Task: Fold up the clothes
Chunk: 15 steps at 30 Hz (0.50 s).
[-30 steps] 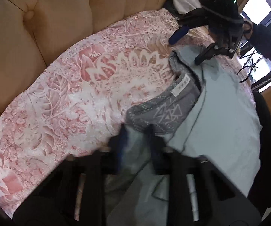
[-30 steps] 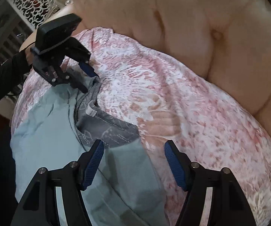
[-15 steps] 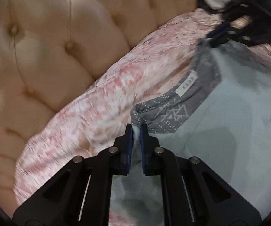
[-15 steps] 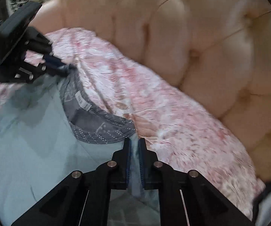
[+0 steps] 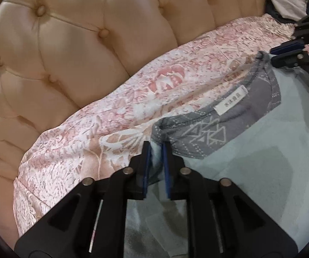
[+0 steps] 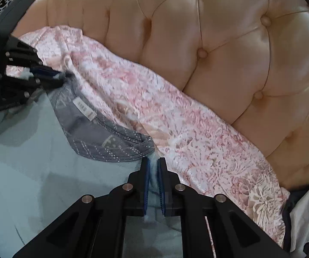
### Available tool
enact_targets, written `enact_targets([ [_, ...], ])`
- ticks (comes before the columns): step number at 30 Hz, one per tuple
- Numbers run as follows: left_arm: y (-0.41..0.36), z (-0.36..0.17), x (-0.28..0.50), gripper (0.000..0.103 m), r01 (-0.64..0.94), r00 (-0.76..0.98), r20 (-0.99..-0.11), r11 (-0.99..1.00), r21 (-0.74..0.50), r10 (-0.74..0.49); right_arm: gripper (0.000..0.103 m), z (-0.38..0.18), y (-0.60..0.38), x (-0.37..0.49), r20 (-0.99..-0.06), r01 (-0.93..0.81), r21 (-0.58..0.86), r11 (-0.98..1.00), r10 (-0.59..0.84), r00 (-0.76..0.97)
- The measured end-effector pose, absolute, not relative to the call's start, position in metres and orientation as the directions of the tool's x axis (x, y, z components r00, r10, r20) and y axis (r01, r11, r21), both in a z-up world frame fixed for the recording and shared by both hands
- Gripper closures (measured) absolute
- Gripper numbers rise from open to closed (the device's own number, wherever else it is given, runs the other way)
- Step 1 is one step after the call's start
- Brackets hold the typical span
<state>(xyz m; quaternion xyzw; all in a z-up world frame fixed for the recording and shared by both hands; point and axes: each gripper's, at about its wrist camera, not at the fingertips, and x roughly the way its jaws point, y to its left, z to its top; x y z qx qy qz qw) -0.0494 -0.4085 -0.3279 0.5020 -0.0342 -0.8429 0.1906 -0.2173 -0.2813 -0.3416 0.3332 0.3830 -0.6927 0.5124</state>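
Note:
A light blue shirt lies on the bed, its grey patterned neck lining and white label facing up. My left gripper holds a pinch of blue cloth beside one end of the neckline; its jaws are opening, with the cloth still pressed between the pads. My right gripper is shut on blue cloth at the other end of the neckline. Each shows in the other's view, the right gripper and the left gripper, with the neckline stretched between them.
A pink floral bedspread lies under the shirt. A tufted beige headboard rises right behind it. Other white and dark clothes are heaped at the bed's end.
The right gripper, wide open a second ago, has shut on the shirt. Both views have swung up toward the headboard. The neckline is pulled straighter, and the left jaws stand slightly wider.

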Motion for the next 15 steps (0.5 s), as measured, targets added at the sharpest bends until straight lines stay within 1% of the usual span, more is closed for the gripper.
enact_targets([
  [1, -0.411, -0.326, -0.047, 0.080, 0.306, -0.433, -0.832, -0.925, 0.224, -0.345, 0.091, -0.336, -0.277, -0.221, -0.849, 0.968, -0.157, -0.198, -0.474, -0.235],
  [2, -0.417, -0.322, -0.041, 0.066, 0.334, -0.449, -0.830, -0.924, 0.188, -0.331, 0.083, -0.330, -0.272, -0.224, -0.844, 0.968, -0.131, -0.215, -0.489, -0.222],
  [3, -0.423, -0.317, -0.034, 0.046, 0.361, -0.465, -0.827, -0.921, 0.150, -0.317, 0.074, -0.326, -0.267, -0.226, -0.842, 0.964, -0.122, -0.238, -0.489, -0.227],
  [4, -0.430, -0.312, -0.028, 0.042, 0.386, -0.482, -0.822, -0.916, 0.112, -0.303, 0.054, -0.322, -0.262, -0.227, -0.841, 0.959, -0.112, -0.262, -0.489, -0.232],
  [5, -0.435, -0.303, -0.015, 0.042, 0.424, -0.504, -0.810, -0.903, 0.069, -0.299, 0.043, -0.318, -0.255, -0.229, -0.838, 0.953, -0.105, -0.283, -0.490, -0.238],
  [9, -0.459, -0.267, 0.039, 0.042, 0.575, -0.570, -0.758, -0.813, -0.092, -0.318, 0.041, -0.304, -0.219, -0.242, -0.817, 0.924, -0.111, -0.366, -0.496, -0.294],
  [11, -0.468, -0.258, 0.070, 0.042, 0.590, -0.618, -0.731, -0.786, -0.187, -0.290, 0.041, -0.303, -0.204, -0.248, -0.819, 0.918, -0.051, -0.393, -0.510, -0.264],
  [12, -0.465, -0.261, 0.080, 0.043, 0.567, -0.641, -0.716, -0.799, -0.200, -0.275, 0.041, -0.305, -0.200, -0.249, -0.823, 0.920, -0.017, -0.392, -0.517, -0.236],
  [13, -0.460, -0.264, 0.090, 0.046, 0.541, -0.663, -0.702, -0.814, -0.208, -0.261, 0.041, -0.308, -0.201, -0.245, -0.833, 0.926, -0.010, -0.376, -0.510, -0.216],
  [15, -0.447, -0.283, 0.085, 0.061, 0.446, -0.659, -0.722, -0.882, -0.150, -0.210, 0.041, -0.313, -0.206, -0.237, -0.850, 0.943, -0.028, -0.333, -0.489, -0.198],
])
